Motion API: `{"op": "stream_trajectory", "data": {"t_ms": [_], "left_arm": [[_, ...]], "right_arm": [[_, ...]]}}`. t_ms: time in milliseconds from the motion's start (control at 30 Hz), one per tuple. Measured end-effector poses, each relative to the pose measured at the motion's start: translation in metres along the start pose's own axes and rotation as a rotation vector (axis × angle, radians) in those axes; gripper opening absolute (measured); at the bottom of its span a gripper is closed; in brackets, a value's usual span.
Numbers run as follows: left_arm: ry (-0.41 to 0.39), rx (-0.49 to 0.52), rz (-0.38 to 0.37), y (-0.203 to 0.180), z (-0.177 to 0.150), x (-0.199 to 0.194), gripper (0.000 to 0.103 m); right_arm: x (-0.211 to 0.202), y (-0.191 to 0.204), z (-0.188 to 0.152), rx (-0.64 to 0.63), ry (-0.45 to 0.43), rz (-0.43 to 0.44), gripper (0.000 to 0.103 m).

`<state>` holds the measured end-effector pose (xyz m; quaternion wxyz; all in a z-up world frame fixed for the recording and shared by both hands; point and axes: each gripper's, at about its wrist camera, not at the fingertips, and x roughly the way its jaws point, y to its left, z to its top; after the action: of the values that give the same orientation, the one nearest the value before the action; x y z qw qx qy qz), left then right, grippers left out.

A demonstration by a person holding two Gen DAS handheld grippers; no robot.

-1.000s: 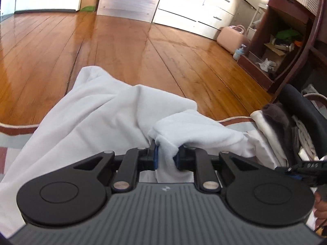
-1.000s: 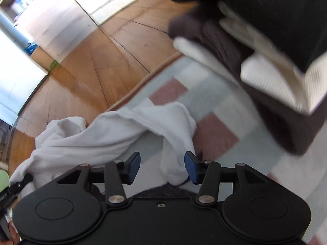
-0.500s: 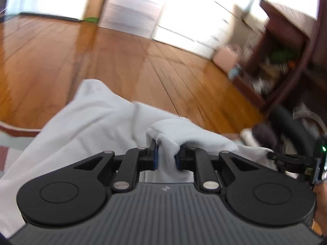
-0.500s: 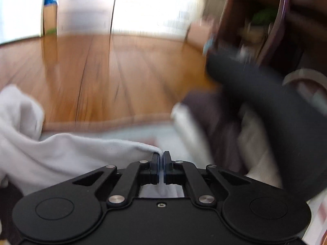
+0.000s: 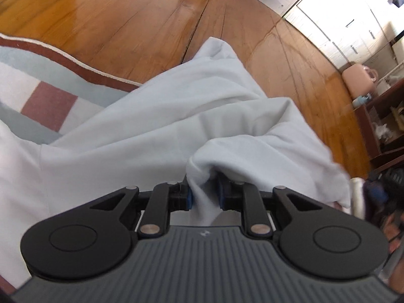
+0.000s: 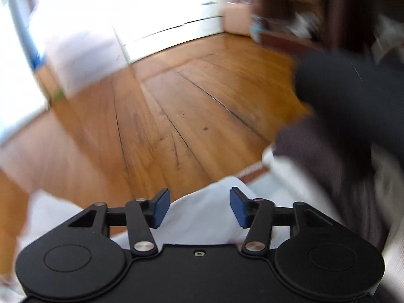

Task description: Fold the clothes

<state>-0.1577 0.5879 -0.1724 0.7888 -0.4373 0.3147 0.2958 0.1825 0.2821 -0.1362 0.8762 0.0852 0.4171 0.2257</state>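
The left gripper (image 5: 204, 193) pinches a bunched fold of the white garment (image 5: 161, 126); the right gripper (image 6: 199, 208) gapes wide above it. Folding looks barely begun.

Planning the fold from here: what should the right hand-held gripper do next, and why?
Probably close the right hand-held gripper on the white garment edge: its jaws are open with cloth between them, while the left hand-held gripper already pinches a fold.

No readable text, perhaps from blur.
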Motion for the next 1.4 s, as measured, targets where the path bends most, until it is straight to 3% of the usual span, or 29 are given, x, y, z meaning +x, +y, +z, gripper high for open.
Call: {"op": "stream_trajectory", "data": {"t_ms": [100, 200, 400, 467, 633, 833, 967, 1000, 1033, 1100, 1133, 1200, 1267, 1300, 1333, 1400], "left_arm": [[-0.002, -0.013, -0.002, 0.003, 0.001, -0.001, 0.018], [-0.027, -0.01, -0.024, 0.002, 0.003, -0.005, 0.018], [-0.106, 0.094, -0.056, -0.019, 0.0, -0.02, 0.015], [-0.127, 0.112, -0.098, -0.023, -0.001, -0.026, 0.015], [-0.249, 0.277, -0.19, -0.053, -0.01, -0.057, 0.015], [-0.244, 0.366, -0.339, -0.069, -0.022, -0.07, 0.013], [-0.215, 0.424, -0.505, -0.077, -0.027, -0.083, 0.012], [-0.207, 0.428, -0.545, -0.078, -0.029, -0.085, 0.012], [-0.2, 0.426, -0.573, -0.078, -0.03, -0.086, 0.012], [-0.19, 0.403, -0.591, -0.075, -0.028, -0.084, 0.012], [-0.185, 0.392, -0.6, -0.074, -0.027, -0.083, 0.012], [-0.18, 0.358, -0.586, -0.068, -0.023, -0.079, 0.012], [-0.18, 0.314, -0.565, -0.06, -0.019, -0.075, 0.012], [-0.18, 0.293, -0.564, -0.057, -0.017, -0.073, 0.012], [-0.181, 0.273, -0.573, -0.054, -0.015, -0.073, 0.012], [-0.182, 0.239, -0.591, -0.049, -0.012, -0.072, 0.012]], "right_arm": [[0.005, -0.045, -0.022, 0.2, 0.085, 0.072, 0.058], [0.012, -0.062, -0.04, 0.294, 0.228, 0.171, 0.058], [0.042, -0.026, -0.066, 0.39, 0.499, 0.405, 0.061], [0.048, -0.009, -0.082, 0.428, 0.584, 0.455, 0.062], [0.053, 0.024, -0.127, 0.663, 0.781, 0.657, 0.071], [0.05, 0.022, -0.138, 0.747, 0.638, 0.568, 0.071], [0.056, -0.006, -0.112, 0.702, 0.472, 0.601, 0.071], [0.055, -0.01, -0.107, 0.68, 0.437, 0.598, 0.065], [0.054, -0.015, -0.102, 0.659, 0.402, 0.595, 0.045], [0.051, -0.019, -0.094, 0.605, 0.348, 0.607, 0.016], [0.047, -0.017, -0.09, 0.567, 0.334, 0.63, 0.007], [0.04, -0.013, -0.083, 0.492, 0.306, 0.675, 0.005], [0.03, -0.002, -0.075, 0.376, 0.358, 0.637, 0.009], [0.024, 0.004, -0.071, 0.315, 0.391, 0.611, 0.018], [0.019, 0.011, -0.067, 0.254, 0.423, 0.584, 0.046], [0.026, 0.007, -0.085, 0.351, 0.544, 0.548, 0.07]]}}
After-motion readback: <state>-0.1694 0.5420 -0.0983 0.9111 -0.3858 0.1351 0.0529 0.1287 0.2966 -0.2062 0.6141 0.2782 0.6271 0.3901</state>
